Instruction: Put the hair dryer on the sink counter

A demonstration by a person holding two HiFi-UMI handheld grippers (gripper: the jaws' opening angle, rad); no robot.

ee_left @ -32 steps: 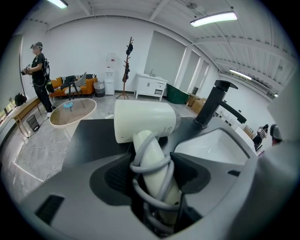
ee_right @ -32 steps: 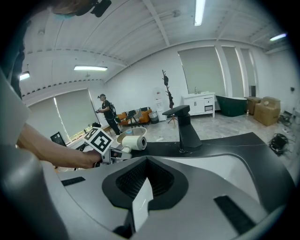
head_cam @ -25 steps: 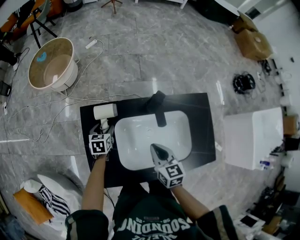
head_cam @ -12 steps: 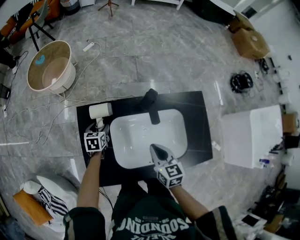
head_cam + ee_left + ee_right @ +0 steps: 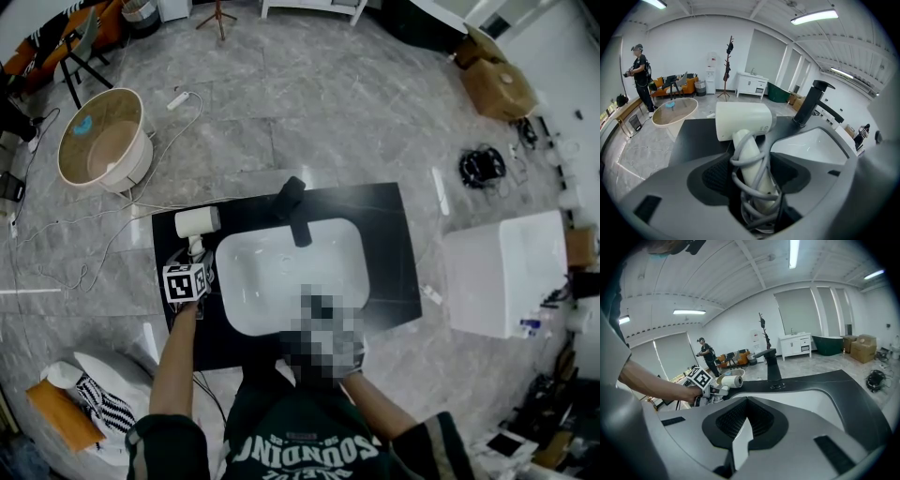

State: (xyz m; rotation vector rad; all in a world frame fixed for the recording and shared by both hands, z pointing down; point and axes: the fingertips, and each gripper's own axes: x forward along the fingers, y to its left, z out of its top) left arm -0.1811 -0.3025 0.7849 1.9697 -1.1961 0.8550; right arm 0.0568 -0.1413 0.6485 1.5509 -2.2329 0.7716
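A white hair dryer (image 5: 197, 223) with its grey cord wound round the handle is over the back left corner of the black sink counter (image 5: 394, 244). My left gripper (image 5: 194, 258) is shut on the handle; in the left gripper view the hair dryer (image 5: 743, 121) stands out past the left gripper (image 5: 752, 173). Whether the dryer rests on the counter I cannot tell. My right gripper (image 5: 740, 437) is shut and empty over the white basin (image 5: 281, 281), and a mosaic patch hides most of the right gripper (image 5: 322, 306) in the head view.
A black faucet (image 5: 292, 211) stands behind the basin. On the floor are a round beige tub (image 5: 101, 141), a power strip with cables (image 5: 178, 94), a white cabinet (image 5: 506, 272) and cardboard boxes (image 5: 497, 75). A person (image 5: 641, 75) stands far off.
The head view has shifted a little. My left gripper with the dryer has edged slightly left on the counter. The right gripper stays over the basin.
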